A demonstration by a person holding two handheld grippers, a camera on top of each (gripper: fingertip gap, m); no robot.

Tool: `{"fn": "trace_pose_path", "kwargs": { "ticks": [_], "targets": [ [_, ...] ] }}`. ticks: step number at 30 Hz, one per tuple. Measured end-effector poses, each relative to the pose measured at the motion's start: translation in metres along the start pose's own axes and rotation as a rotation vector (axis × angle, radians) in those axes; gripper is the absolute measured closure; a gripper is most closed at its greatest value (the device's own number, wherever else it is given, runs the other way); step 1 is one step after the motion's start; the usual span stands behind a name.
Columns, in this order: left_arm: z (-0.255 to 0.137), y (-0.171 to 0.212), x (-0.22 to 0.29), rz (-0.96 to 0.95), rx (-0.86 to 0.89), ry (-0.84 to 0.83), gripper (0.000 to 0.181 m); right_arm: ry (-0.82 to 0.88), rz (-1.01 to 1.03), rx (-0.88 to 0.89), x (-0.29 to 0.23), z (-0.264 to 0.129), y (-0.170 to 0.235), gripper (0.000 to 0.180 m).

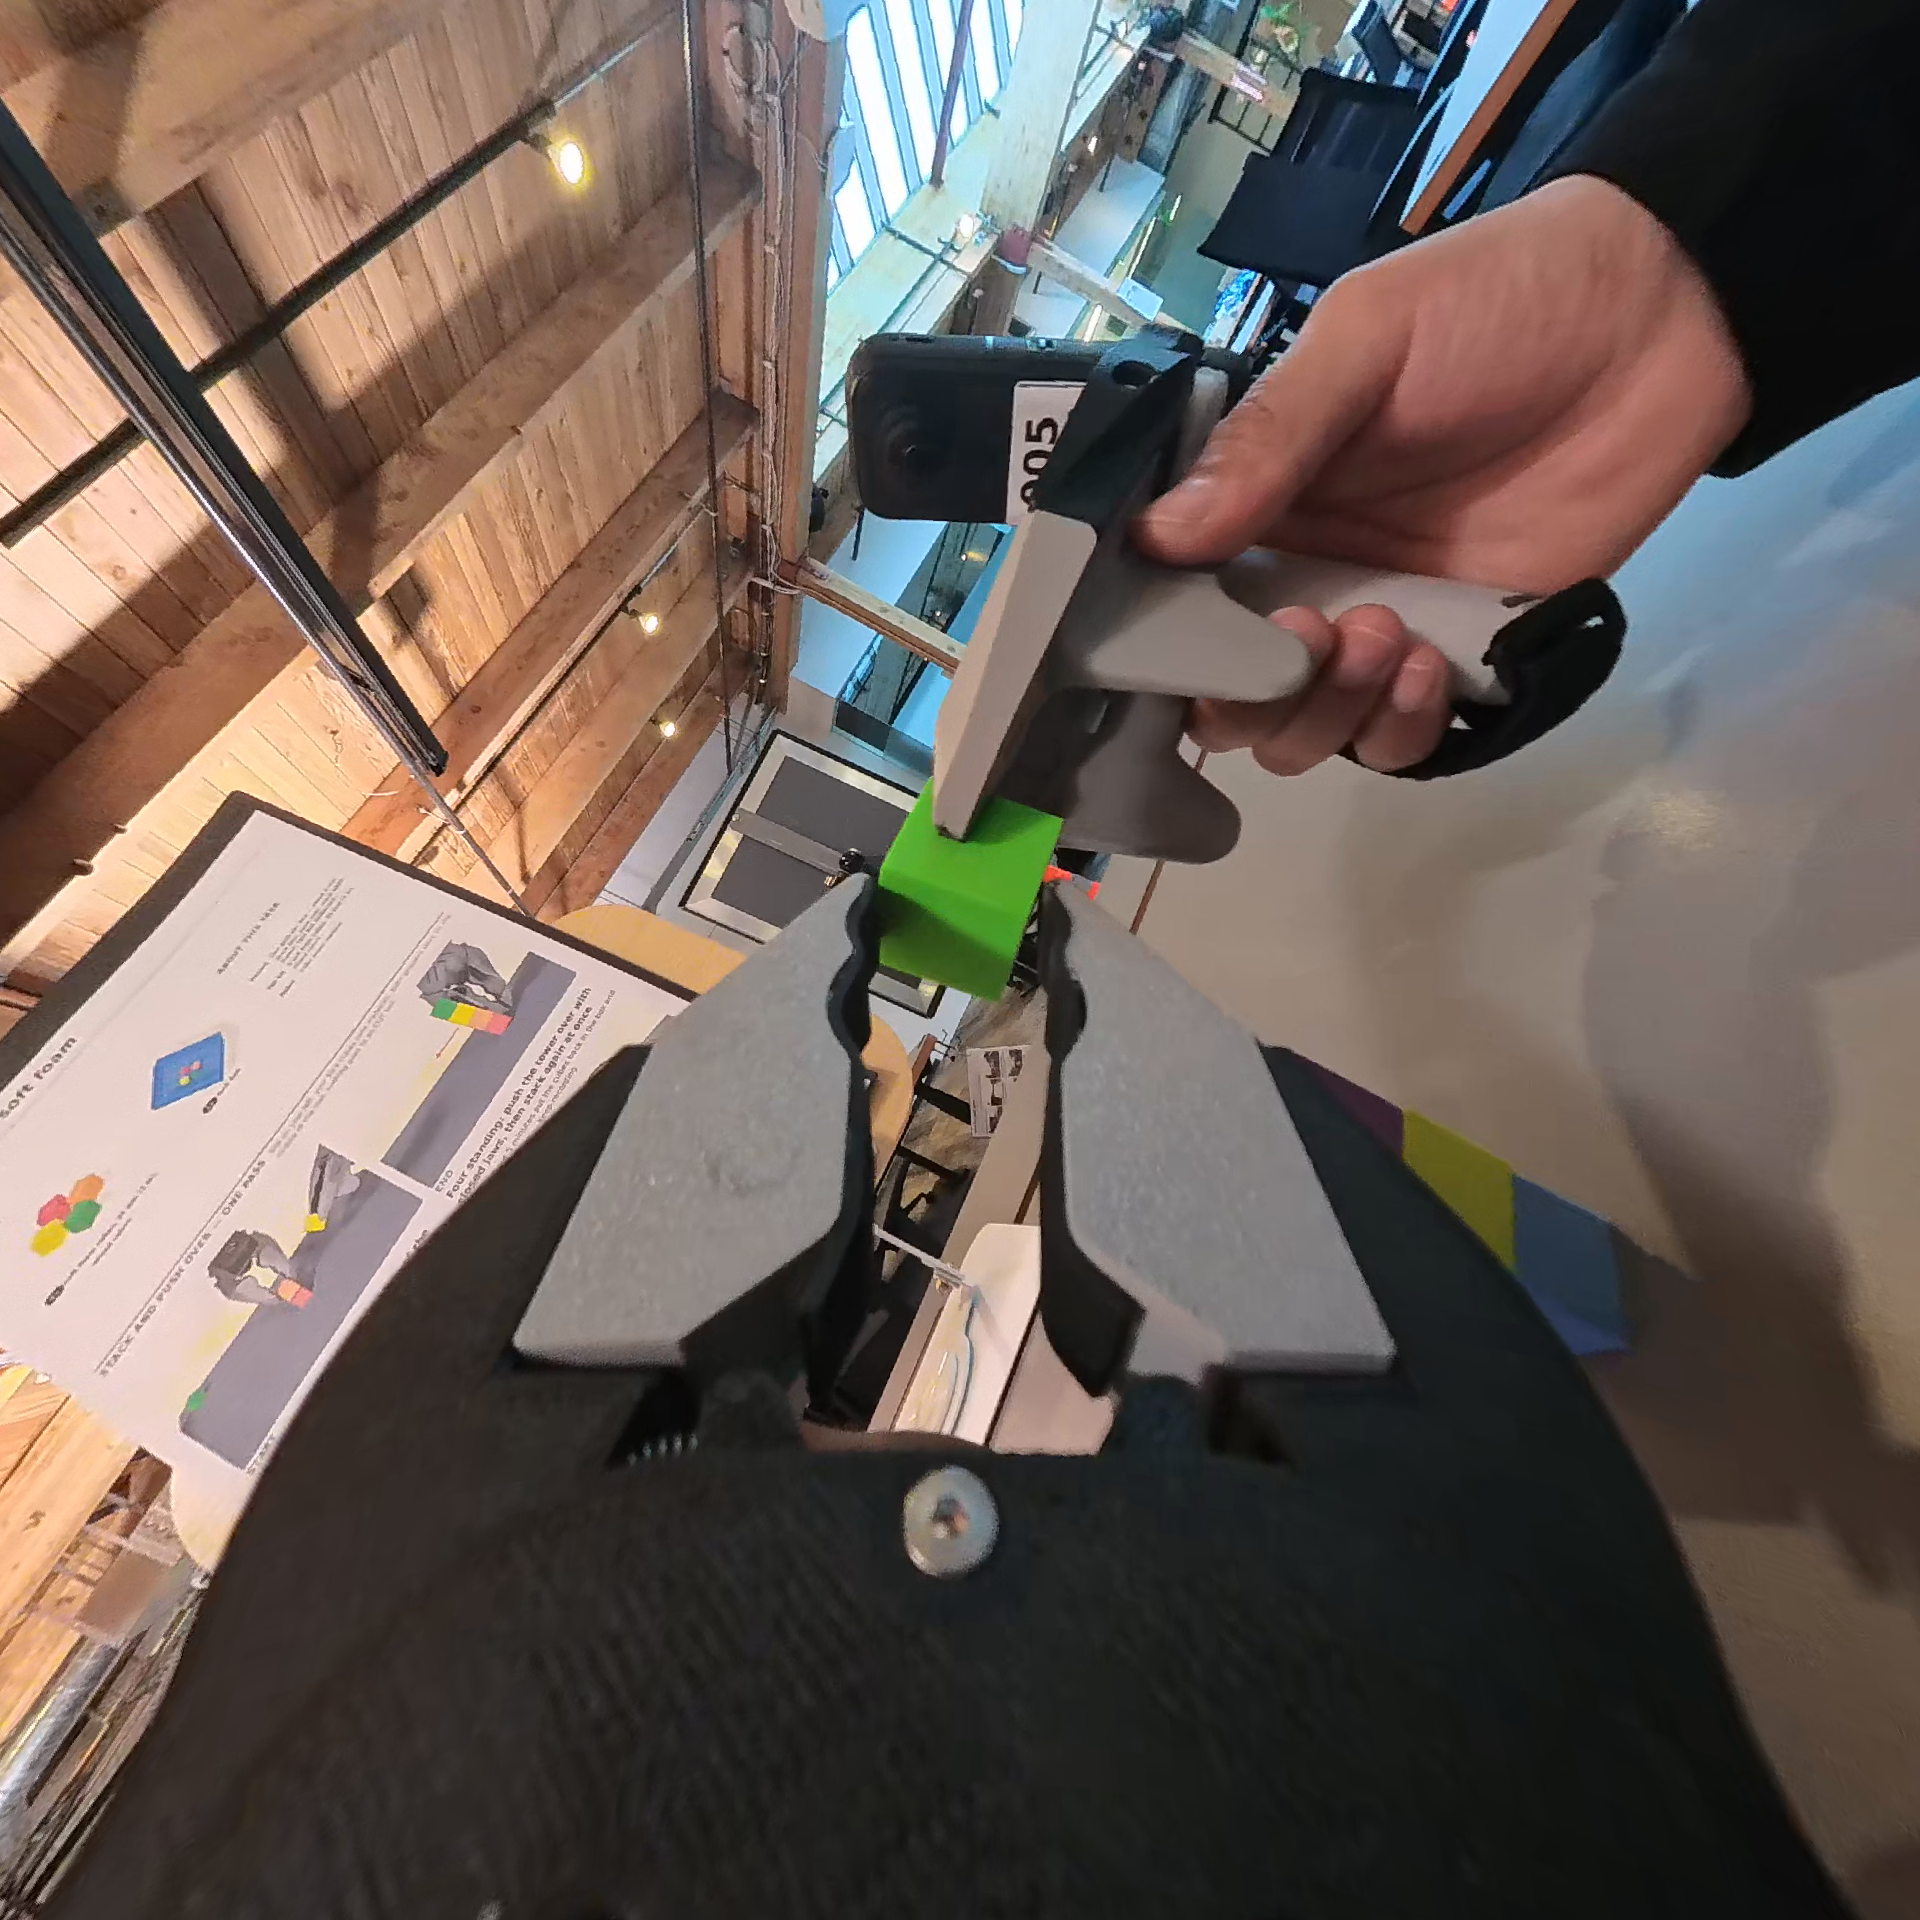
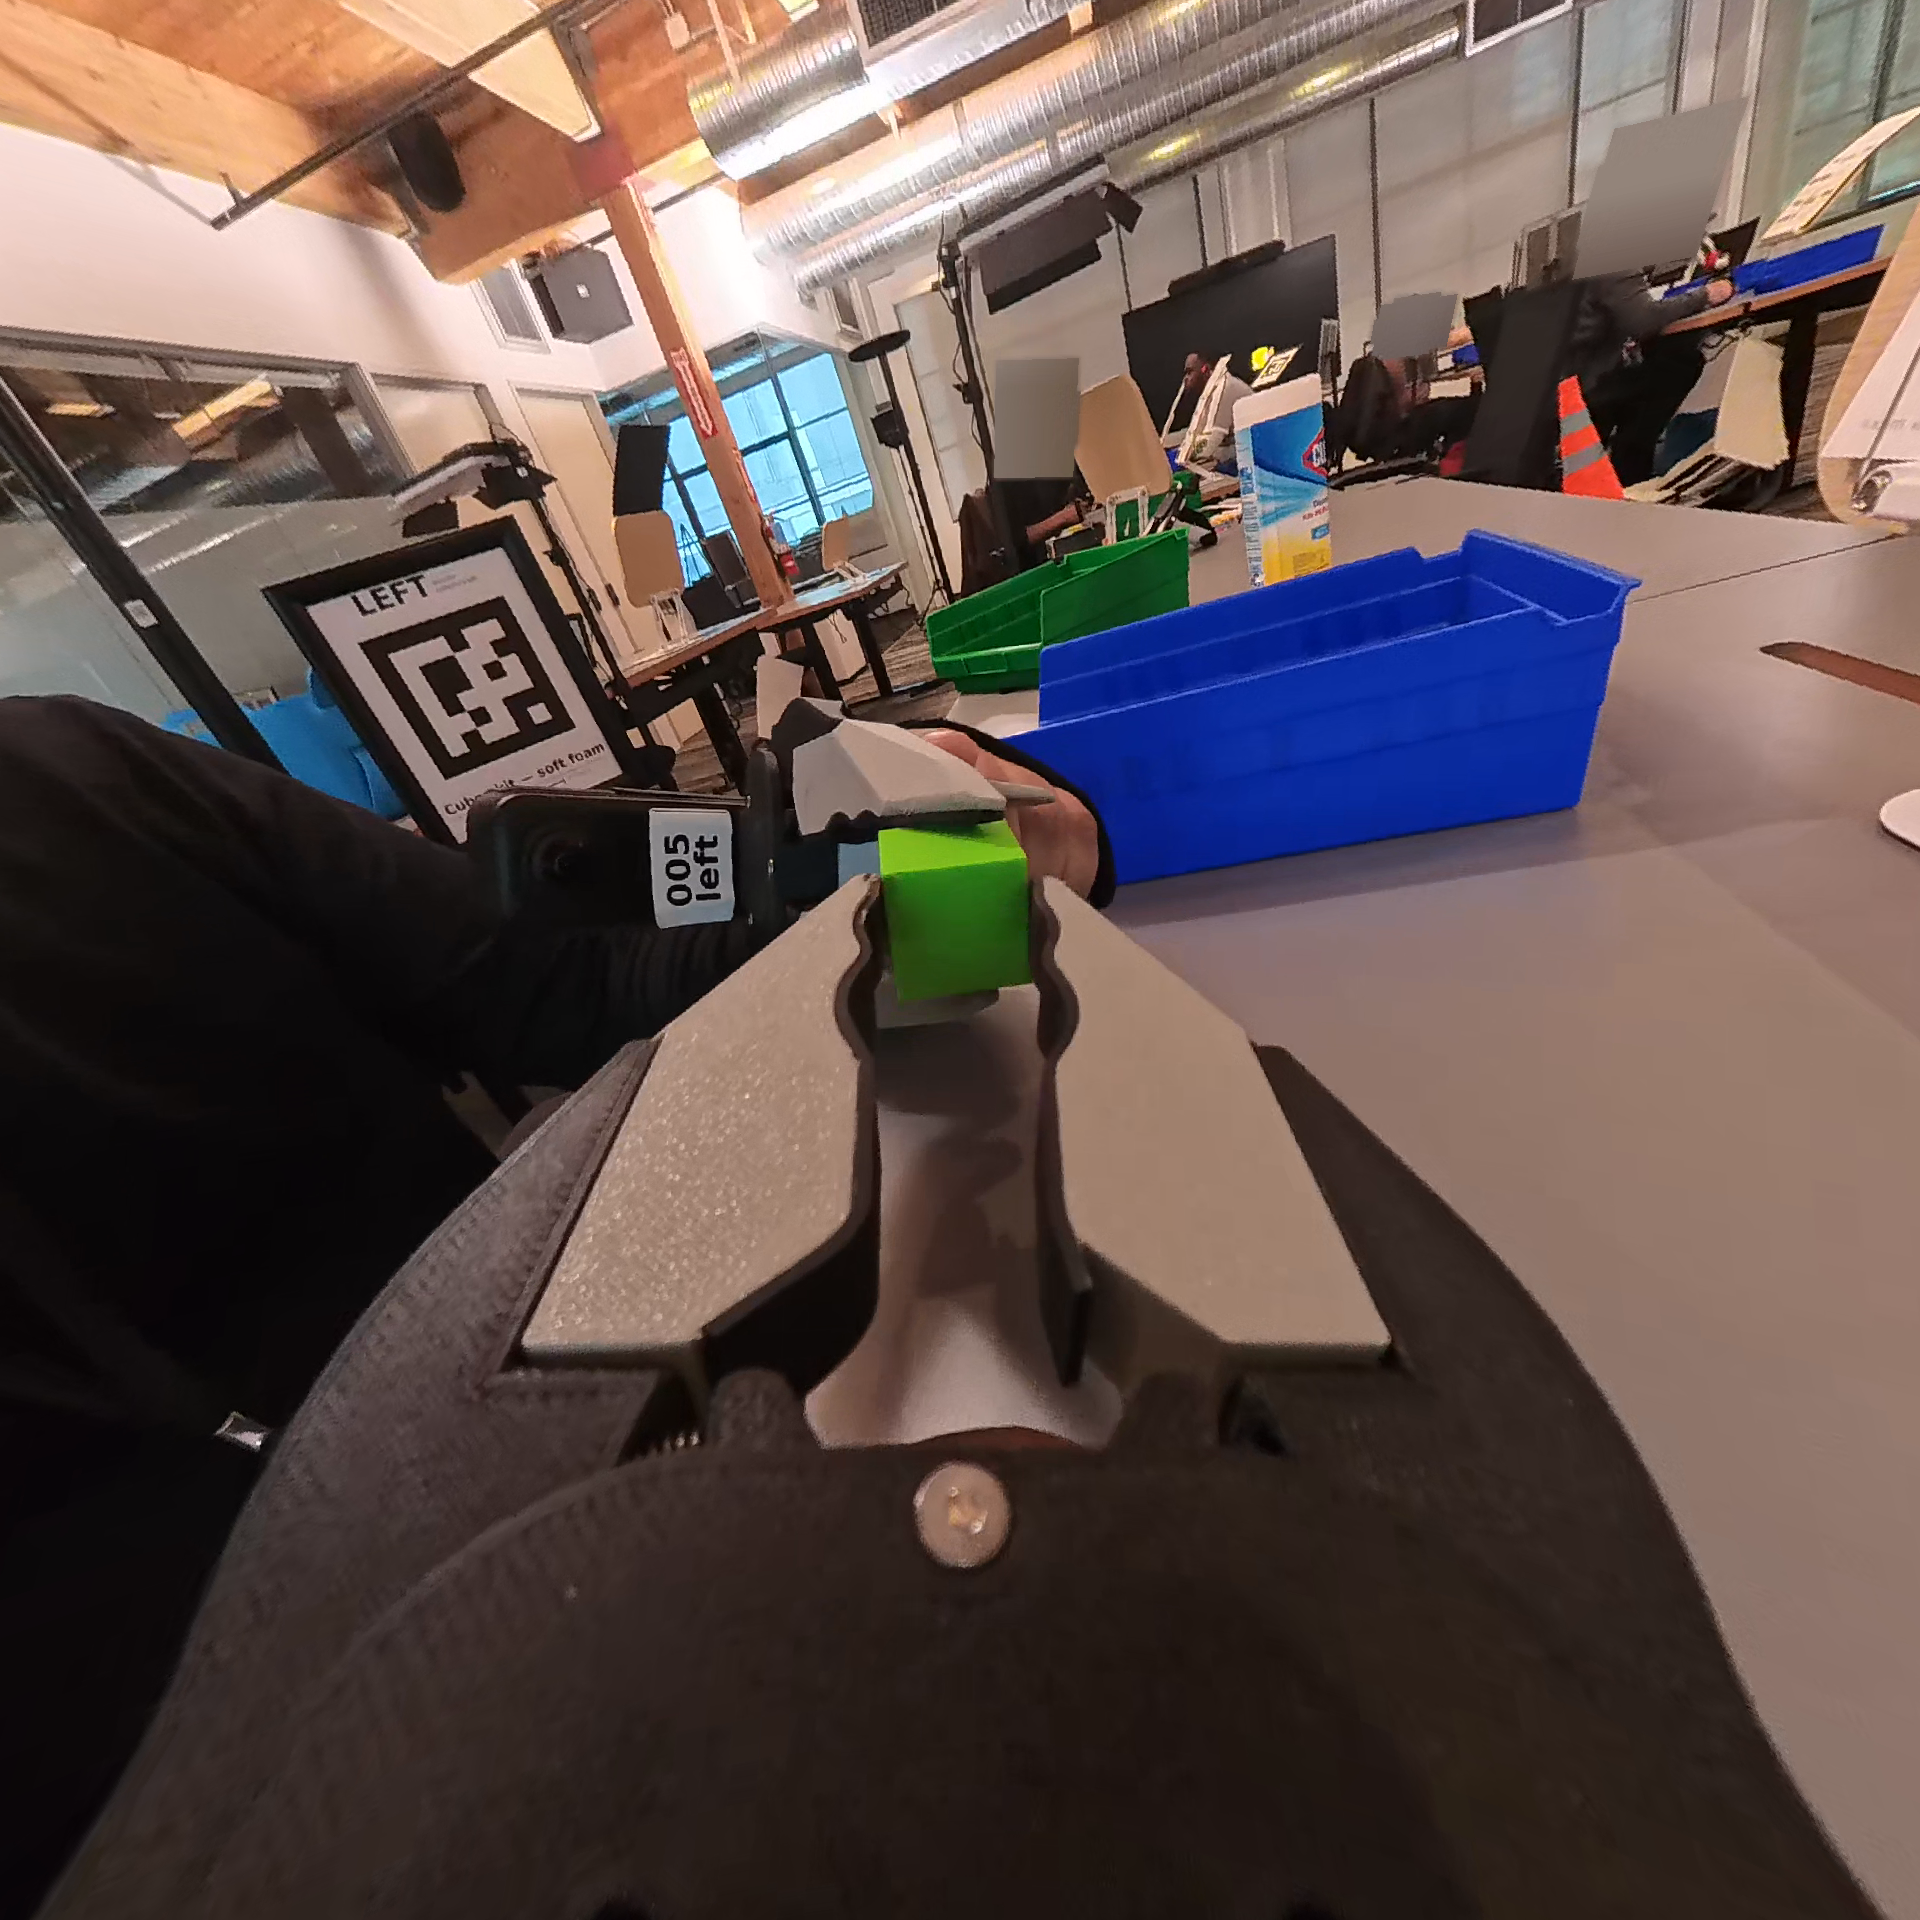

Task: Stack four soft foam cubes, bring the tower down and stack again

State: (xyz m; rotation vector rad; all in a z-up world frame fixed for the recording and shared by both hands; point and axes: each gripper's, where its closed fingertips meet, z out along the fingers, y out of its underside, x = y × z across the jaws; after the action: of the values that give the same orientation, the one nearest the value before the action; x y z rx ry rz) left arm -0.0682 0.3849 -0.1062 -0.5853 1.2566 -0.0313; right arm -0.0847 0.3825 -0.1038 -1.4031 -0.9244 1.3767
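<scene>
One green foam cube (image 1: 961, 914) is held in the air between both grippers. In the left wrist view my left gripper (image 1: 956, 916) has its fingertips pressed on two opposite sides of the cube. The right gripper's fingers (image 1: 997, 686) clamp the cube from above, held by a hand. In the right wrist view my right gripper (image 2: 951, 914) is shut on the same green cube (image 2: 951, 925), while the left gripper's fingers (image 2: 894, 774) sit above and below it. No other cubes are in view.
A grey table (image 2: 1455, 1143) lies below. On it are a blue bin (image 2: 1320, 727), green bins (image 2: 1060, 613) and a wipes canister (image 2: 1283, 488). A framed marker sign (image 2: 457, 675) stands at the left. An instruction sheet (image 1: 260, 1143) and a coloured patch (image 1: 1475, 1195) show in the left wrist view. My two grippers' fingertips are within a few centimetres of each other.
</scene>
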Motion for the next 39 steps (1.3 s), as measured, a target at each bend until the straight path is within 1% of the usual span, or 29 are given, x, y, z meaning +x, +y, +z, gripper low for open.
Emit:
{"fn": "trace_pose_path", "kwargs": {
  "ticks": [8,18,20,22,24,28,32,34,35,39],
  "targets": [
    [0.000,0.000,0.003,-0.006,0.002,0.020,0.153,-0.004,0.005,-0.010,0.000,0.000,0.003,0.155],
    [0.000,0.006,0.010,-0.023,-0.019,0.056,0.153,0.046,-0.049,-0.073,0.005,0.000,0.010,0.155],
    [-0.001,0.009,0.013,-0.053,-0.031,0.092,0.151,0.059,-0.052,-0.083,0.008,0.000,0.012,0.155],
    [-0.003,0.008,0.011,-0.124,-0.018,0.112,0.151,0.074,-0.047,-0.075,0.012,-0.003,0.012,0.155],
    [-0.006,0.006,0.006,-0.235,-0.002,0.138,0.144,0.073,-0.031,-0.038,0.014,-0.008,0.006,0.155],
    [-0.012,0.010,0.015,-0.503,-0.029,0.316,0.132,0.075,-0.023,0.013,0.020,-0.018,0.000,0.155],
    [-0.016,0.023,0.031,-0.731,-0.120,0.473,0.116,0.069,-0.075,-0.026,0.021,-0.014,0.011,0.155],
    [-0.016,0.032,0.039,-0.806,-0.186,0.520,0.112,0.068,-0.104,-0.057,0.021,-0.008,0.019,0.155],
    [-0.017,0.034,0.043,-0.840,-0.206,0.544,0.106,0.075,-0.120,-0.077,0.022,-0.005,0.024,0.155],
    [-0.021,0.029,0.042,-0.971,-0.190,0.611,0.105,0.093,-0.185,-0.136,0.023,0.003,0.037,0.155]
  ]
}}
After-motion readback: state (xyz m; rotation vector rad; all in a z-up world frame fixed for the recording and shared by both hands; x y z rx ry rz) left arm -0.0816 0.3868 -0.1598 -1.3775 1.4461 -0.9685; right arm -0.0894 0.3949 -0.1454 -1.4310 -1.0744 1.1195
